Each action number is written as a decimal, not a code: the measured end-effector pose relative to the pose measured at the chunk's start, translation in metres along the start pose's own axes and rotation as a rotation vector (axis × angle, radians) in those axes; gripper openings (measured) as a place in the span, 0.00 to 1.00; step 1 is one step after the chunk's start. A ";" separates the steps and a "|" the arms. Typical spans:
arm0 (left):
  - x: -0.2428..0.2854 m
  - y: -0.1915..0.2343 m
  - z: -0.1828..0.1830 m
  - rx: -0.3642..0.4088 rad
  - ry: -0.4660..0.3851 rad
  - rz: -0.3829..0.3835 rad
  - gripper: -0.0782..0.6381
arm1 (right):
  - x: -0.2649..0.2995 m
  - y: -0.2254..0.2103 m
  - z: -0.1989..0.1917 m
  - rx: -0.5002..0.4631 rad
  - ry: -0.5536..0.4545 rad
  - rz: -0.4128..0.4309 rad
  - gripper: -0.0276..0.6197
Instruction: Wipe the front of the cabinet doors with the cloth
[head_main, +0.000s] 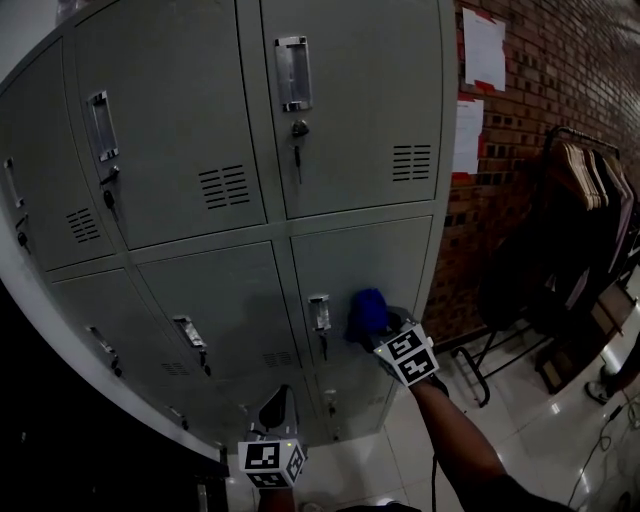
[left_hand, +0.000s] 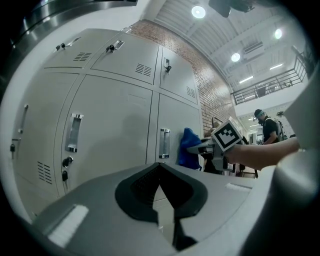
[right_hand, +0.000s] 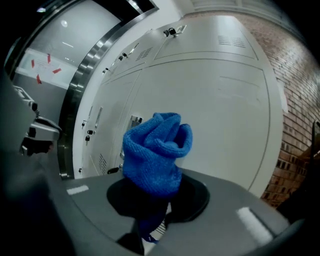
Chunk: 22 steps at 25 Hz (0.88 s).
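- Your left gripper (head_main: 277, 400), at 6 o'clock, hangs idle, its jaws pinched together on nothing.
- Your right gripper (head_main: 378, 335), at 5 o'clock, clamps the cloth (head_main: 368, 308).
- The cloth is bunched up at the lower door (head_main: 390, 262). You seem to be mid-wipe, so next press it flat and sweep across.

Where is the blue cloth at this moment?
In the head view, the blue knitted cloth sits in the jaws of the right gripper, just right of the metal handle on a lower grey cabinet door.
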<state>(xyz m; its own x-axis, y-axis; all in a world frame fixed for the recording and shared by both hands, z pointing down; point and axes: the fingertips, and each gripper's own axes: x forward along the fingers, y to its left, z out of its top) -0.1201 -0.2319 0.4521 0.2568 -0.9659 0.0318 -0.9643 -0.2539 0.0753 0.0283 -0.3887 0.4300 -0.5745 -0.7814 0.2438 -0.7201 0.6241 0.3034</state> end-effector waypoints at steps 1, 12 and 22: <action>0.001 -0.002 0.000 0.009 0.001 0.000 0.12 | -0.003 -0.007 -0.004 -0.003 0.008 -0.014 0.16; 0.002 -0.011 -0.003 0.043 0.014 -0.003 0.12 | -0.036 -0.077 -0.044 0.007 0.072 -0.150 0.16; -0.005 -0.013 -0.002 0.052 0.010 0.009 0.12 | -0.061 -0.095 -0.081 0.054 0.090 -0.235 0.16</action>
<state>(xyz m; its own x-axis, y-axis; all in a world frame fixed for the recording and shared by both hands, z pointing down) -0.1091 -0.2234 0.4526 0.2487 -0.9677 0.0417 -0.9685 -0.2479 0.0230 0.1637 -0.4003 0.4612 -0.3539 -0.9000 0.2544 -0.8508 0.4228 0.3120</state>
